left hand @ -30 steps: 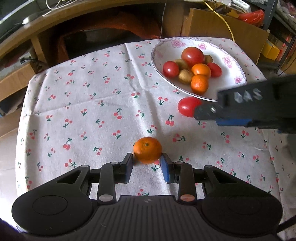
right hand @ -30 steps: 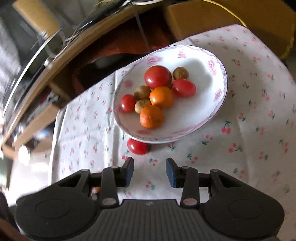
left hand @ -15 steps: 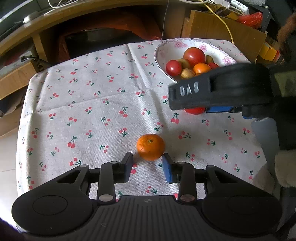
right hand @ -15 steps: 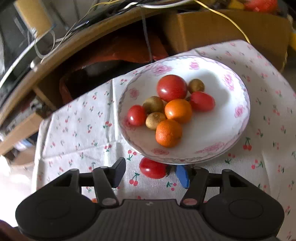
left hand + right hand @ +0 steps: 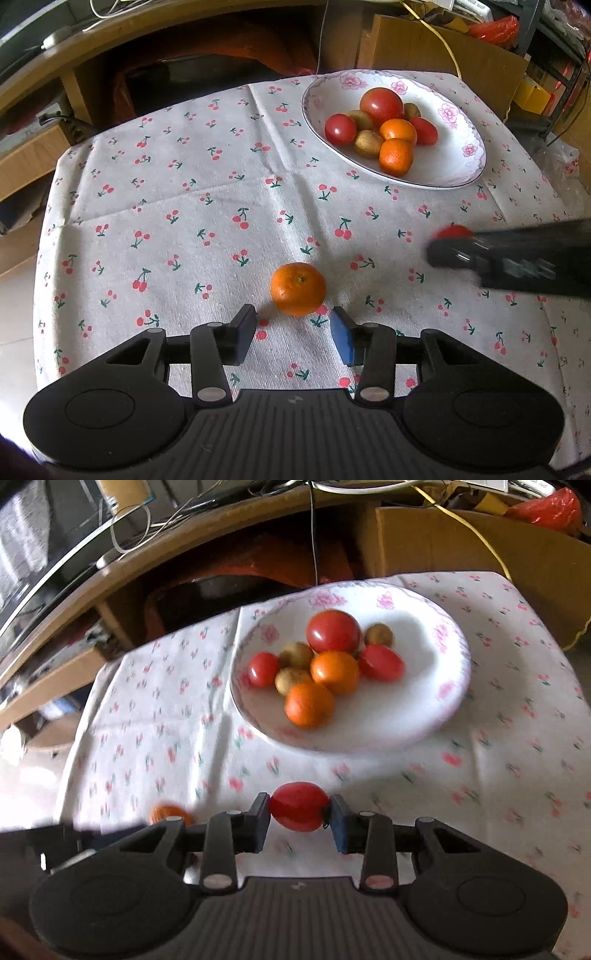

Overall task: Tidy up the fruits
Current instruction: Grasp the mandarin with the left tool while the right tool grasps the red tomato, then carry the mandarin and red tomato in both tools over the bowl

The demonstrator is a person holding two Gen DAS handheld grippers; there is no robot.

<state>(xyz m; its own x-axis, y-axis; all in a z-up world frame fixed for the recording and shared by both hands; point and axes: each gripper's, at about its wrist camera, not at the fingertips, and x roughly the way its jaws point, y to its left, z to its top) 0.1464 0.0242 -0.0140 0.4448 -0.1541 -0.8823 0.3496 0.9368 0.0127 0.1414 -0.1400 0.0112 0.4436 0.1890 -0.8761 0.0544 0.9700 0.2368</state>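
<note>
Left wrist view. The left gripper [image 5: 293, 328] points down at the cloth [image 5: 184, 206]; its jaws stand apart and have just been opening, with nothing between the pads. A loose orange [image 5: 298, 289] lies on the cloth just ahead of the fingertips, touching neither pad. The plate [image 5: 461, 170] sits at 1 o'clock from the orange, well apart from it. On the plate: 1 large tomato [image 5: 381, 106], 2 smaller tomatoes, 2 oranges and 3 small brown fruits, all bunched together. At 3 o'clock the right gripper [image 5: 448, 243] enters from the frame edge, blurred; a small tomato [image 5: 451, 232] shows at its tip. How the jaws of the right gripper stand cannot be told from this view.

Right wrist view. The right gripper [image 5: 299, 812] has just been closing and is clamped on the small tomato [image 5: 299, 806]; both pads press its sides. The held tomato is at 6 o'clock from the plate [image 5: 443, 701], short of its near rim and above the cloth [image 5: 517, 738]. The plate carries the same 8 fruits, with the large tomato [image 5: 333, 630] at the far side of the bunch. The loose orange [image 5: 168, 811] shows at 9 o'clock from the held tomato, half hidden behind the gripper body. The view is blurred.
</note>
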